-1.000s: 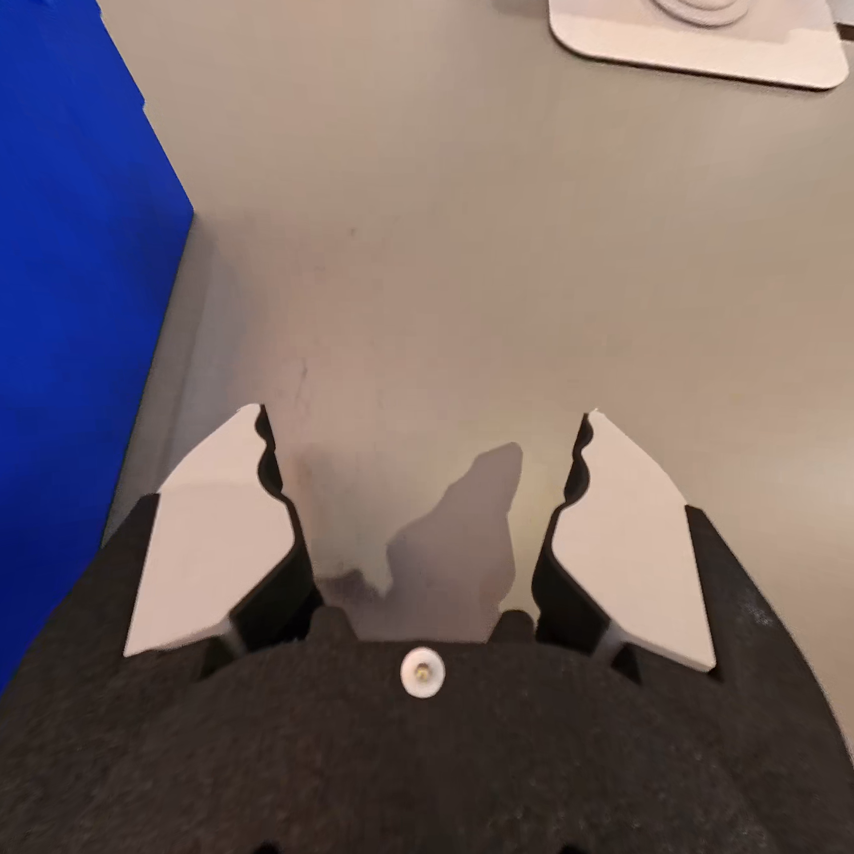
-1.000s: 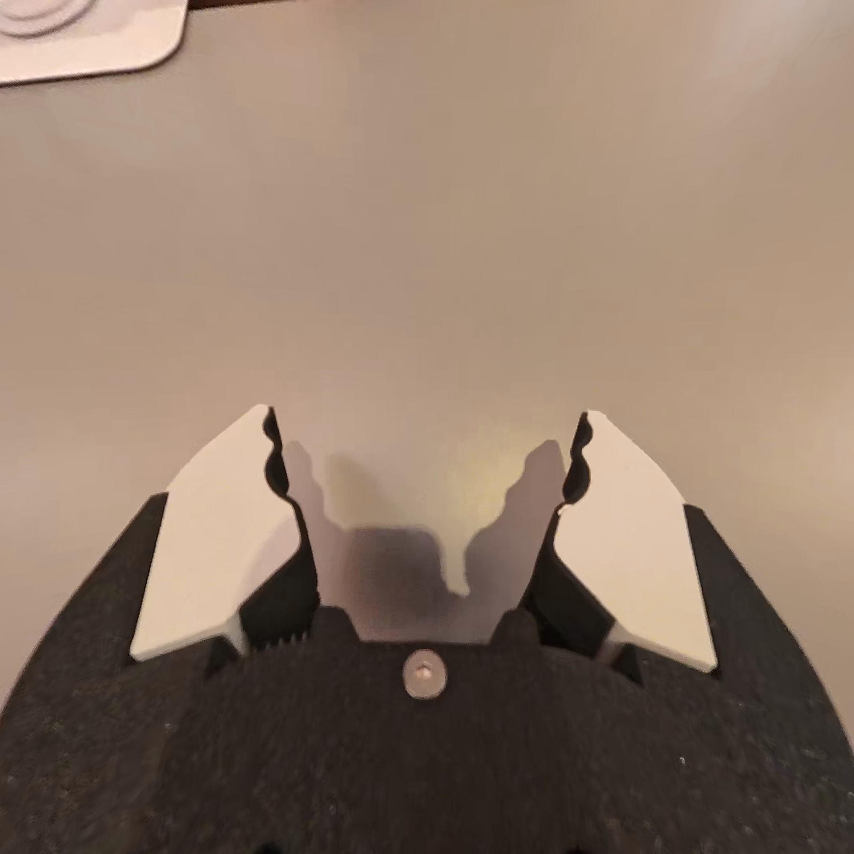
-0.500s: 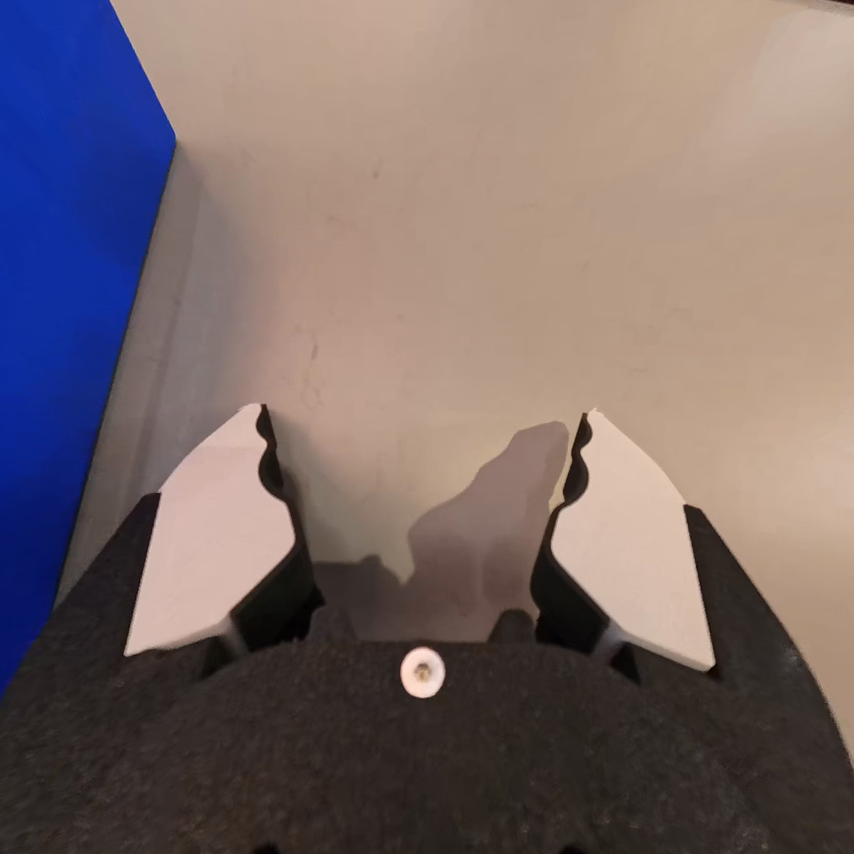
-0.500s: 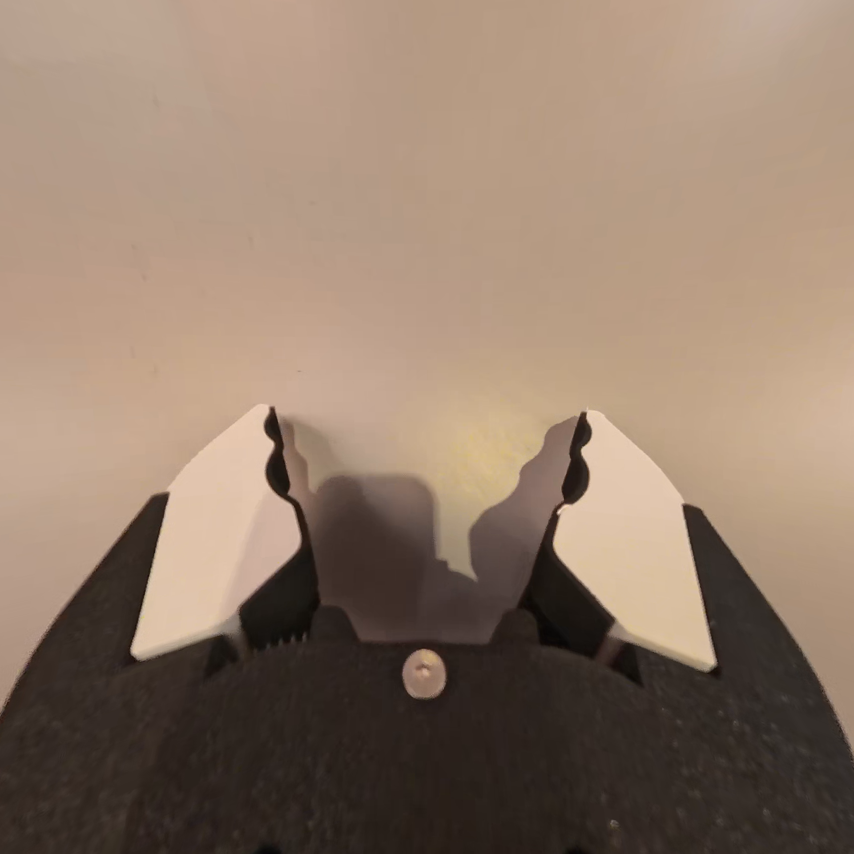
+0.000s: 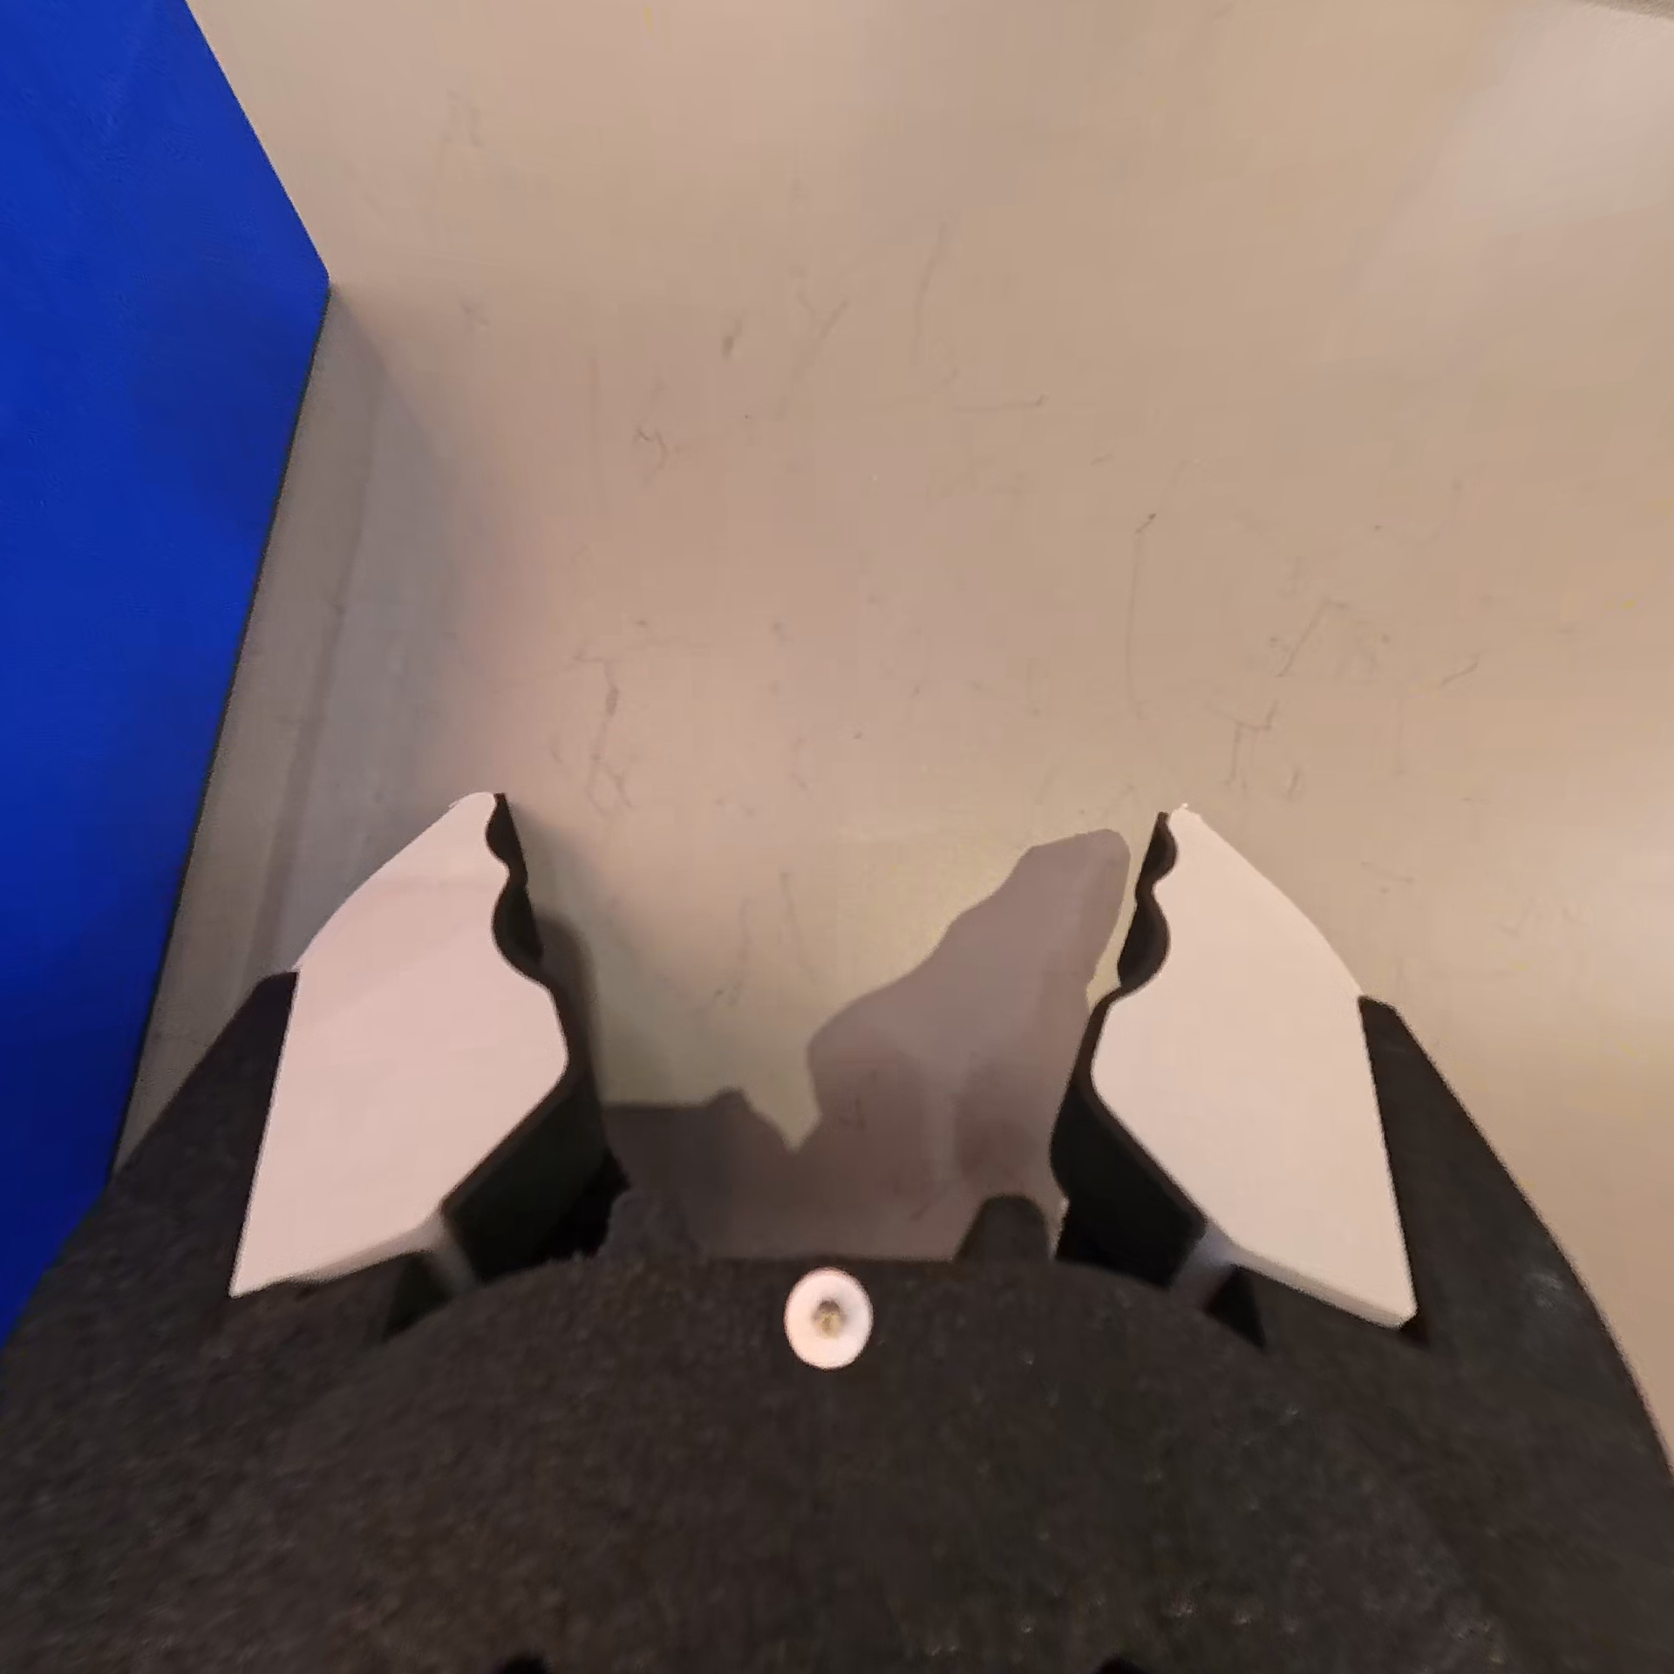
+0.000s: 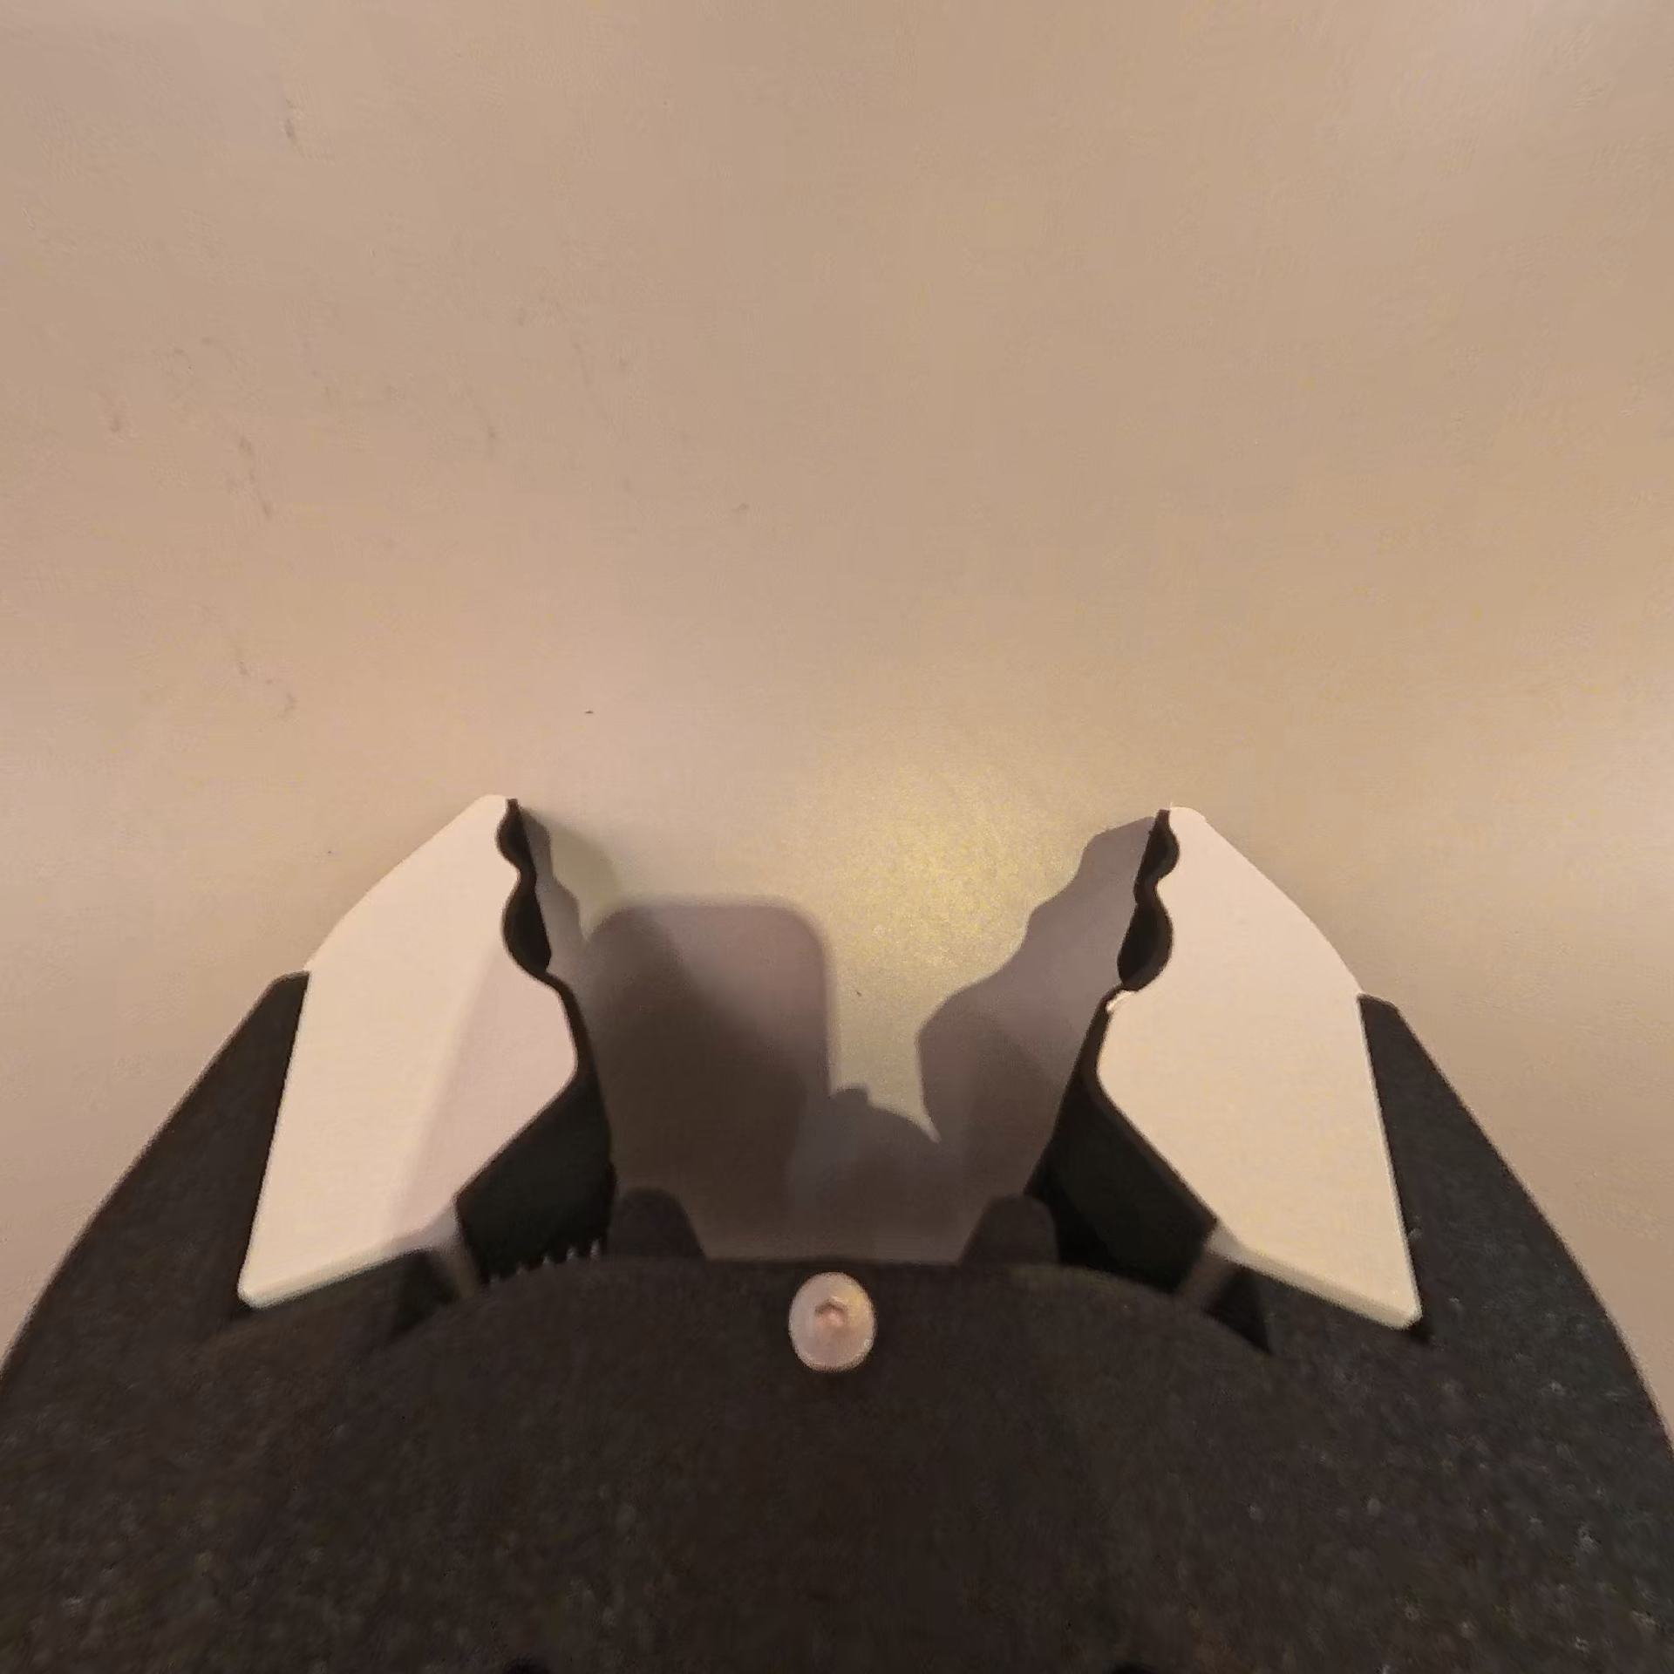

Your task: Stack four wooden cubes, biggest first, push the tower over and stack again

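No wooden cube shows in either view. My left gripper [image 5: 833, 815] is open and empty, low over the beige tabletop [image 5: 906, 453], with its white fingers [image 5: 408, 1042] spread wide. My right gripper [image 6: 838, 815] is open and empty too, held close above the same tabletop [image 6: 815, 362]. Both cast sharp shadows on the surface just under the jaws.
A blue upright panel or box [image 5: 118, 543] stands along the left side of the left wrist view, close to the left finger. The tabletop is scratched and bare in both views.
Both grippers have dropped and tilted down toward the table. The white pad at the far edge has left both views. The jaws have stayed open.
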{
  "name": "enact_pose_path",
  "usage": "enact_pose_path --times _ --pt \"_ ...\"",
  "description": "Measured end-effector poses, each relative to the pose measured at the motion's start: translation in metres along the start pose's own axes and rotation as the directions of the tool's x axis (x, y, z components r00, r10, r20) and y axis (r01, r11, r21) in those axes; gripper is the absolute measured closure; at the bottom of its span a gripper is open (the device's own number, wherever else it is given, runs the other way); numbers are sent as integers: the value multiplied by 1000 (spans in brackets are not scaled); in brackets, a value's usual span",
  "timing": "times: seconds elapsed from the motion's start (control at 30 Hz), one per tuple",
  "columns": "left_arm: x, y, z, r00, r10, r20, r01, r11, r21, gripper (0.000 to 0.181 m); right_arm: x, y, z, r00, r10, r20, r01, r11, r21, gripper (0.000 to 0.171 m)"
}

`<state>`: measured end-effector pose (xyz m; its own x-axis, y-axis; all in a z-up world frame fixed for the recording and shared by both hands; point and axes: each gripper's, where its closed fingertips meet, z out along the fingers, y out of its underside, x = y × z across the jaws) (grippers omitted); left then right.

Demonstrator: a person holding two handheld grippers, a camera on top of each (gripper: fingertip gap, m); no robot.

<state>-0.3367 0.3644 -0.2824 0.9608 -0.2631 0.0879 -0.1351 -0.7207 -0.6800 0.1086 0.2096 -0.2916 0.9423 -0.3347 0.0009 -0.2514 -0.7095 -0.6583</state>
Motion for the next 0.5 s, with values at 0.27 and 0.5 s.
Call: enact_pose_path --times 0.27,0.5 --pt "5 5 8 997 56 60 -52 997 -64 39 -3 1 1 1000 -15 12 16 1000 -10 40" --pt "5 5 8 997 54 61 -50 997 -64 39 -9 2 3 998 -45 37 46 999 -30 27"
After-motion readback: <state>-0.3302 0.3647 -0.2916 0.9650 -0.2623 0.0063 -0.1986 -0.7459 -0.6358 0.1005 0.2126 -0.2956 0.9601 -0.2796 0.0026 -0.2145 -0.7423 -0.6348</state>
